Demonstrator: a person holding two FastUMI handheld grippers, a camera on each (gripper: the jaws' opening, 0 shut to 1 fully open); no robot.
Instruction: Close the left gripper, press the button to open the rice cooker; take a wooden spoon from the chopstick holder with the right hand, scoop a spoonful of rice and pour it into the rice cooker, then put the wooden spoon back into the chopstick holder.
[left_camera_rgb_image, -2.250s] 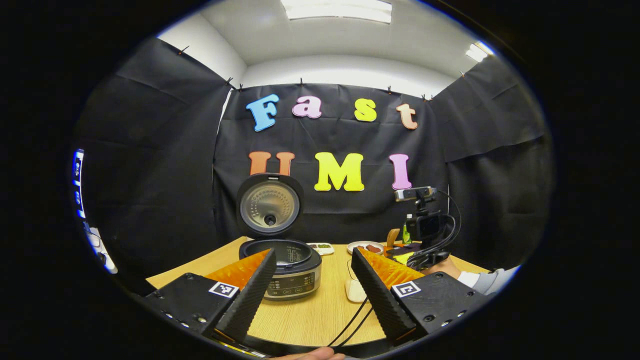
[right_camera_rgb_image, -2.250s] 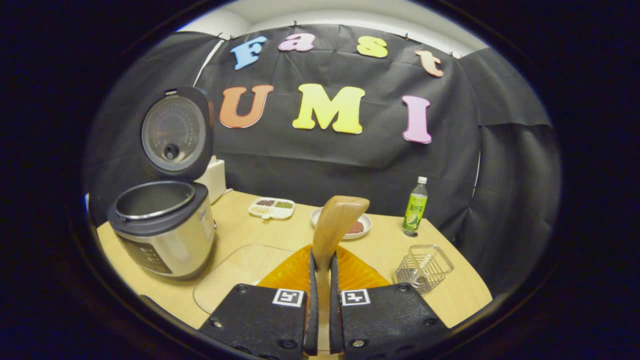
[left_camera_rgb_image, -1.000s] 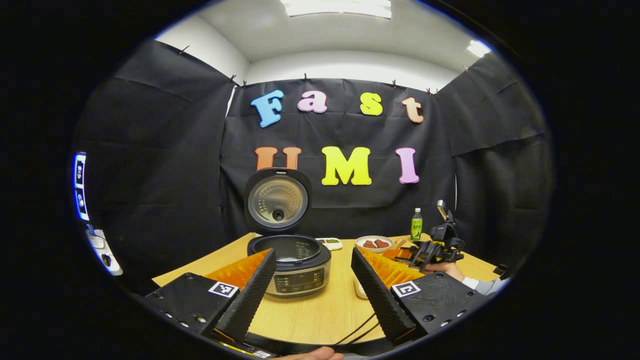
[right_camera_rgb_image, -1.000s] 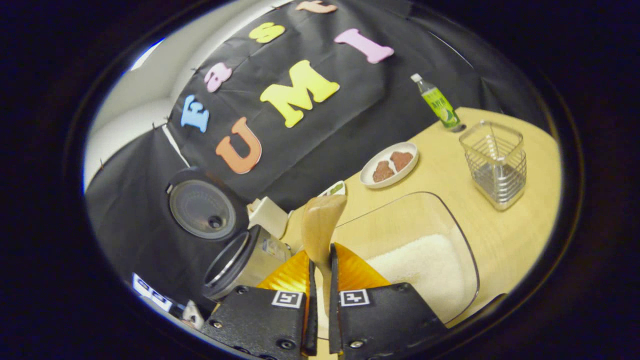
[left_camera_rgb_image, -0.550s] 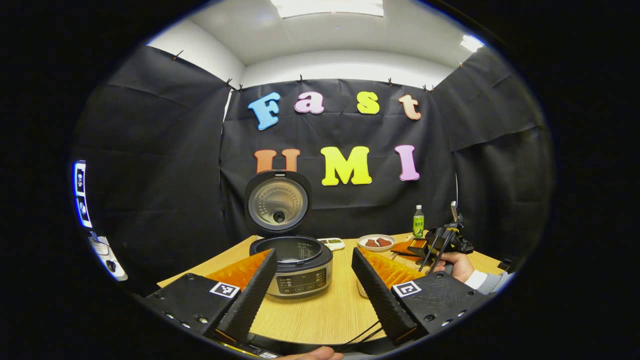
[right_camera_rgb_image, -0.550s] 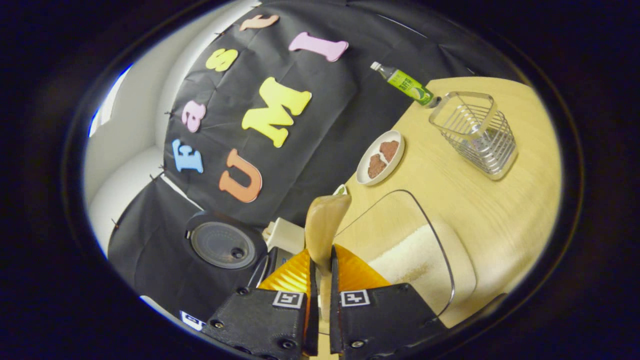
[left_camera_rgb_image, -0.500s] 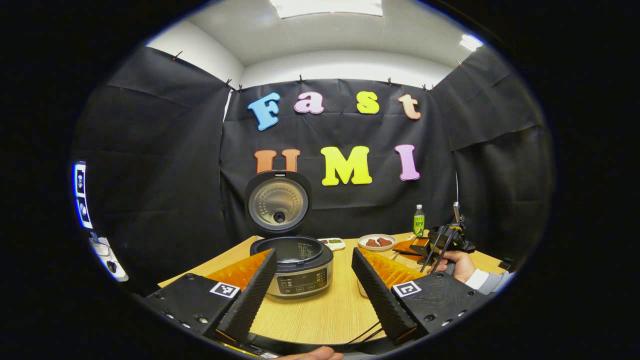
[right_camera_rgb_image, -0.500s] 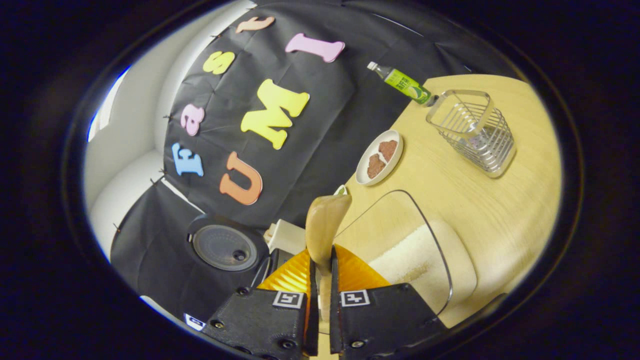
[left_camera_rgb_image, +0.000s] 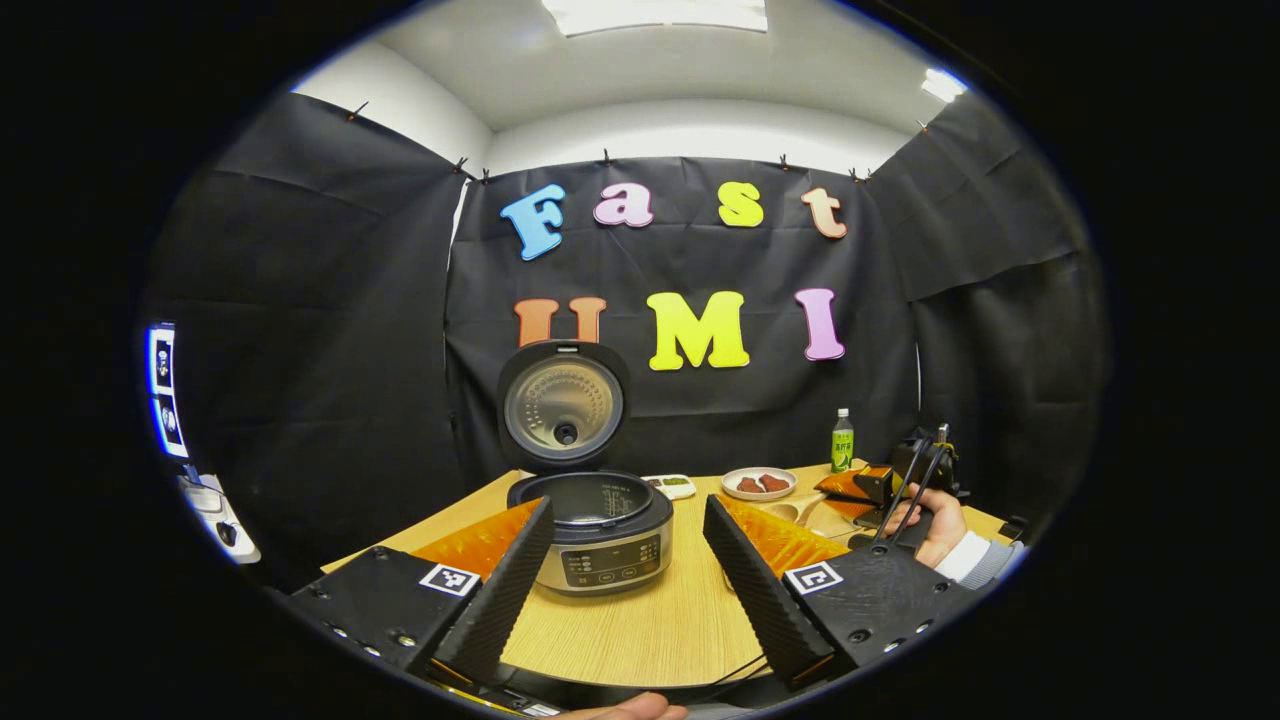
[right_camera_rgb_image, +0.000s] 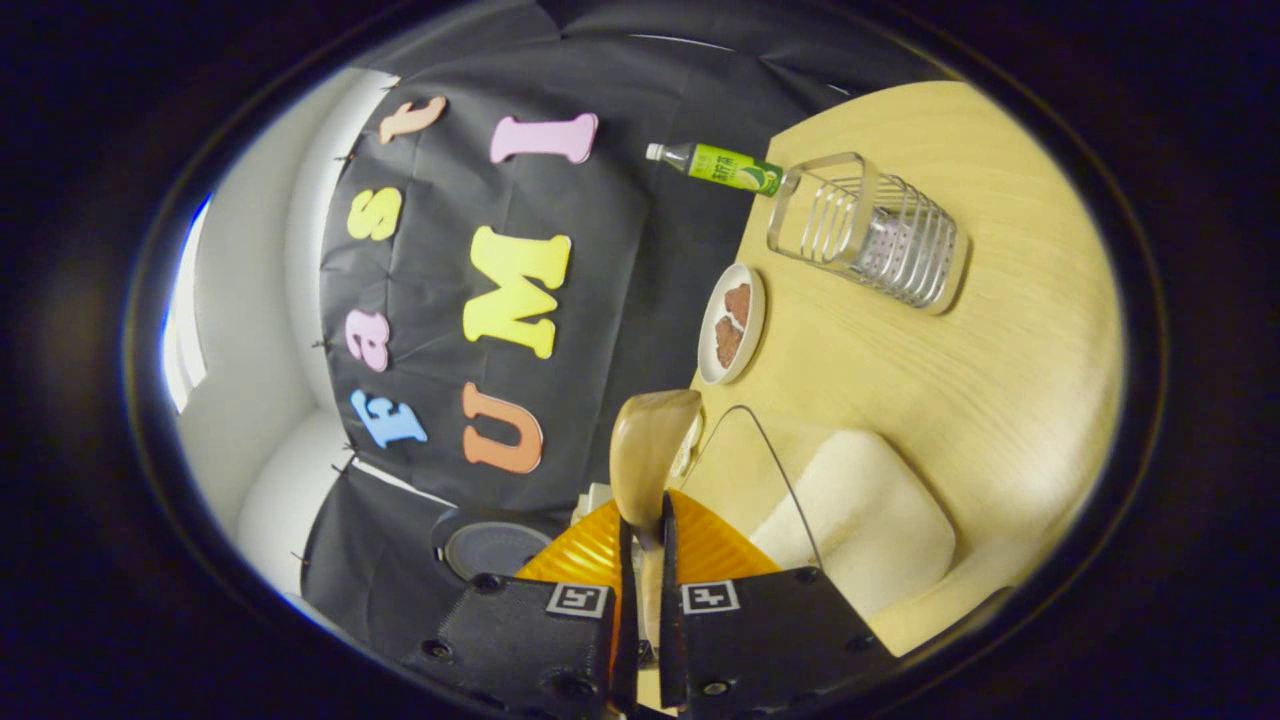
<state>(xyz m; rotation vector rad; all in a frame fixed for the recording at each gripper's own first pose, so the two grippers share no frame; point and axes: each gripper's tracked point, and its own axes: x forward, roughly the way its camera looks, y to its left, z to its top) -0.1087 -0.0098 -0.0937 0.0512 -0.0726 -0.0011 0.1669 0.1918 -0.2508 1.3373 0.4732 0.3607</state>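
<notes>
The rice cooker (left_camera_rgb_image: 598, 530) stands on the table with its lid (left_camera_rgb_image: 565, 405) up and its pot bare. My left gripper (left_camera_rgb_image: 628, 508) is open in front of it with nothing between its fingers. My right gripper (right_camera_rgb_image: 643, 520) is shut on the handle of the wooden spoon (right_camera_rgb_image: 645, 450) and is rolled far onto its side. The spoon's bowl sticks out over the near edge of the clear container holding white rice (right_camera_rgb_image: 860, 520). The wire chopstick holder (right_camera_rgb_image: 870, 240) stands beyond the rice. In the left gripper view, a hand (left_camera_rgb_image: 938, 525) holds the right gripper (left_camera_rgb_image: 868, 487) low at the table's right.
A white plate (right_camera_rgb_image: 732, 322) with brown-red food and a green bottle (right_camera_rgb_image: 725, 167) stand near the back wall. A small divided dish (left_camera_rgb_image: 672, 485) sits beside the cooker. The wooden table's (left_camera_rgb_image: 650, 630) front edge lies just under my left gripper.
My right gripper has rolled further sideways with the spoon and moved right and lower over the rice container. The left gripper has stayed open and nearly still.
</notes>
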